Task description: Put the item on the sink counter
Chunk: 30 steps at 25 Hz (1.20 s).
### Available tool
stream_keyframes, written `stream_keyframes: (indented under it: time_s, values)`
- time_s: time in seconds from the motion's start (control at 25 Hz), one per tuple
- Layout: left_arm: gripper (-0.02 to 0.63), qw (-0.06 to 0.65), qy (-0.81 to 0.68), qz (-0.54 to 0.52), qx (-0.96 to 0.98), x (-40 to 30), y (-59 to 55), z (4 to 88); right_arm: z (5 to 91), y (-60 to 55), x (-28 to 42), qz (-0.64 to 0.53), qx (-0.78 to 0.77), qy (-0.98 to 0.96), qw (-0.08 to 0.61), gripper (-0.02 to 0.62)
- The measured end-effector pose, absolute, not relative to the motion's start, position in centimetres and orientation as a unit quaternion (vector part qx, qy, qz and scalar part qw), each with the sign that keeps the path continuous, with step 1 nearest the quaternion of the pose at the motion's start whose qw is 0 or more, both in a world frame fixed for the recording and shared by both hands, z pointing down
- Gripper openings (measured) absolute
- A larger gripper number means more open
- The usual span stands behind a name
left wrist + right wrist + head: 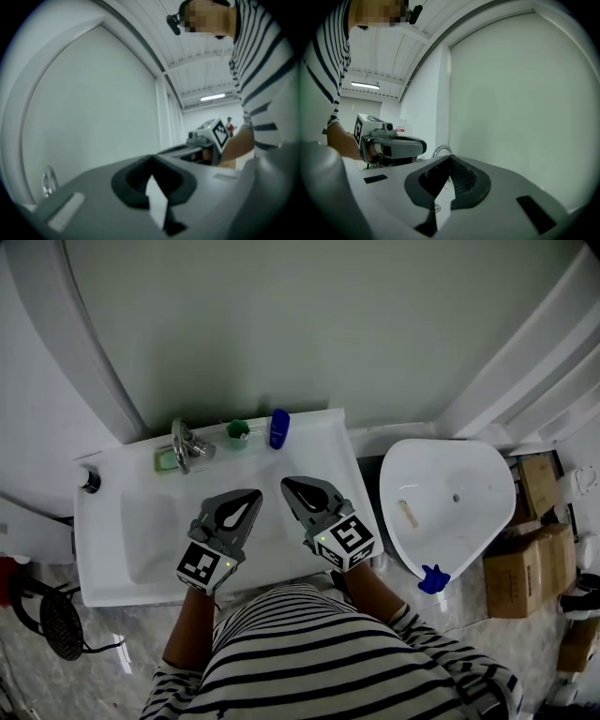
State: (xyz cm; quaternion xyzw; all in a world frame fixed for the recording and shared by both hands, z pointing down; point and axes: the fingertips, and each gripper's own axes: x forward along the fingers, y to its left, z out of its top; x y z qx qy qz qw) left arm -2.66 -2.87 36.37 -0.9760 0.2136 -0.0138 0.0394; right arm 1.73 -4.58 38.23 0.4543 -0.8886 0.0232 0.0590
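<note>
Left gripper (253, 495) and right gripper (289, 486), both closed and empty, hover mid-frame over the basin (150, 531). Behind them a blue container (278, 428) sits on the bench (319, 442) beside a green cup (238, 434).

Left tongs (246, 507) and right tongs (298, 493) side by side over white ceramic sink desk (103, 549). On its back edge beyond them: chrome faucet (187, 446) left-ahead, green plastic cup (238, 433) ahead, blue plastic bottle (278, 427) beside cup. White oval basin (450, 512) right of right tongs.

Your blue item (278, 427) rests on the white sink bench (323, 451), on its back ledge, right of centre.
</note>
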Motion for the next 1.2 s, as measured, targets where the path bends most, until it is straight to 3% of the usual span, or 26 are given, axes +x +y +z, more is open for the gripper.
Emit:
stream_keyframes:
  time_s: [1.2]
  values:
    - [0.006, -0.008, 0.251, 0.017, -0.968, -5.7, -2.6, 36.6, 37.4, -2.8, -0.7, 0.015, 0.414, -0.906, 0.081, 0.006]
